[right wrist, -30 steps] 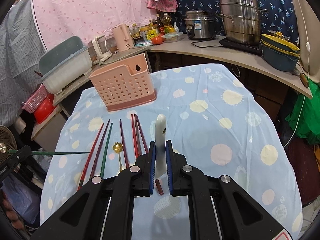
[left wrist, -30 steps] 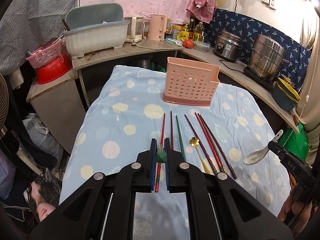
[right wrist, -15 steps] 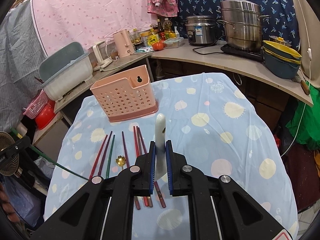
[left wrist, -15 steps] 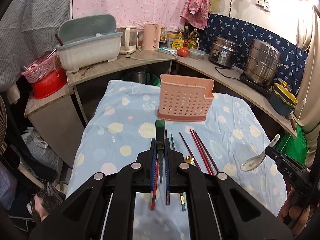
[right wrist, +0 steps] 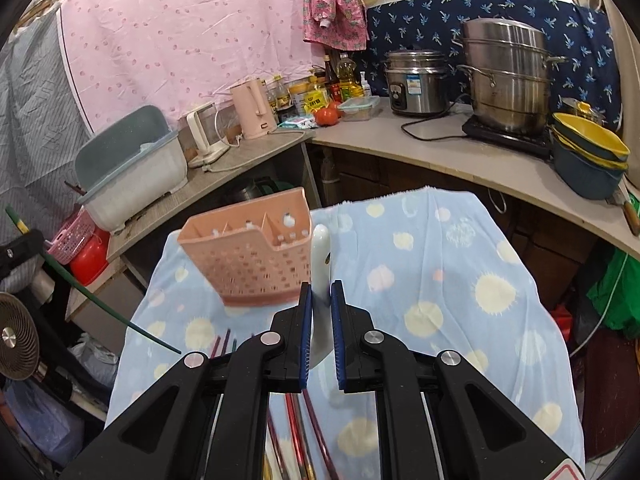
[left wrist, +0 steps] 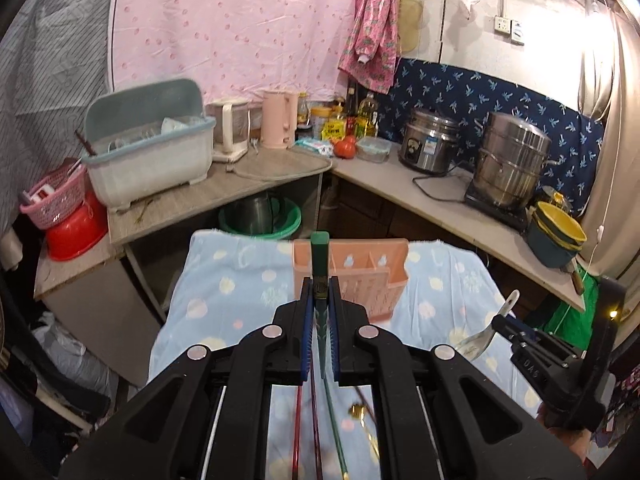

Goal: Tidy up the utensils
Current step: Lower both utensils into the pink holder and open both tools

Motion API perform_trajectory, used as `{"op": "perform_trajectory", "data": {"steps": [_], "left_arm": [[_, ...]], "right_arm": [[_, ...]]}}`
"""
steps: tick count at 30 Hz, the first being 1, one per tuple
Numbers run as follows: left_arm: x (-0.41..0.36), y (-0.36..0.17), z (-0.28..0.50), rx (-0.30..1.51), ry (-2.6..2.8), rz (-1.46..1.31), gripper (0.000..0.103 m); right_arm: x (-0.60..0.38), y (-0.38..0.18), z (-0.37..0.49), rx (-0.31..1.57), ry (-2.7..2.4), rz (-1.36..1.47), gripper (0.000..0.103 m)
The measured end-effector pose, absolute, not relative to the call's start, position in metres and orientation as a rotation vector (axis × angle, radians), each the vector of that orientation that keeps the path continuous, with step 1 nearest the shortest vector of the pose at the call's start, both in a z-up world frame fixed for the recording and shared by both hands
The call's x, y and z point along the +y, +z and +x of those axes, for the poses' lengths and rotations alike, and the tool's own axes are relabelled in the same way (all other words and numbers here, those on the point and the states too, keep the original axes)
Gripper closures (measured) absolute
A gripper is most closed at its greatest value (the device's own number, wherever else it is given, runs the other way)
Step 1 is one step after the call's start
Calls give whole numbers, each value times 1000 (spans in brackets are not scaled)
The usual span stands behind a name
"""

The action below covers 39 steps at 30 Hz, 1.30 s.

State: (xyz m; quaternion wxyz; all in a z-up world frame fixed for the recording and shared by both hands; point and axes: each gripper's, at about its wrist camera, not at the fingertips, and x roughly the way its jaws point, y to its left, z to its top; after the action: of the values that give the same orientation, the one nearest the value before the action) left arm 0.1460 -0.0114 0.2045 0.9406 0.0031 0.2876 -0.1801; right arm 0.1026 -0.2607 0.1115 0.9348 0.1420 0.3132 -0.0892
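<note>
The left gripper [left wrist: 321,300] is squeezed tight on a green chopstick [left wrist: 320,258], lifted off the table [left wrist: 208,288], its thick end pointing up in front of the pink holder [left wrist: 384,280]. The right gripper [right wrist: 321,300] is squeezed tight on a white spoon [right wrist: 320,256], held in the air just beside the holder. The holder stands near the far edge of the table, on the blue spotted cloth. More chopsticks [left wrist: 308,420] and a small gold spoon [left wrist: 362,416] lie on the cloth near the front edge.
</note>
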Motion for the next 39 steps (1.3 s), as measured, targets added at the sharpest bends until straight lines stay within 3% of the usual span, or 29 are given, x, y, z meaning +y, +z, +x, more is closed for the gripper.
{"op": "perform_trajectory", "data": {"steps": [13,24,39], "left_arm": [[-39,254,250,460,-328,12,96],[-52,204,305,553,-328,11,96],[-54,168,312,629,-332,4,96]], "right_arm": [[-258,119,223,603,-149,253,93],[-251,83,275,657,-117,254,95],[-242,84,278,626,-153,160,96]]}}
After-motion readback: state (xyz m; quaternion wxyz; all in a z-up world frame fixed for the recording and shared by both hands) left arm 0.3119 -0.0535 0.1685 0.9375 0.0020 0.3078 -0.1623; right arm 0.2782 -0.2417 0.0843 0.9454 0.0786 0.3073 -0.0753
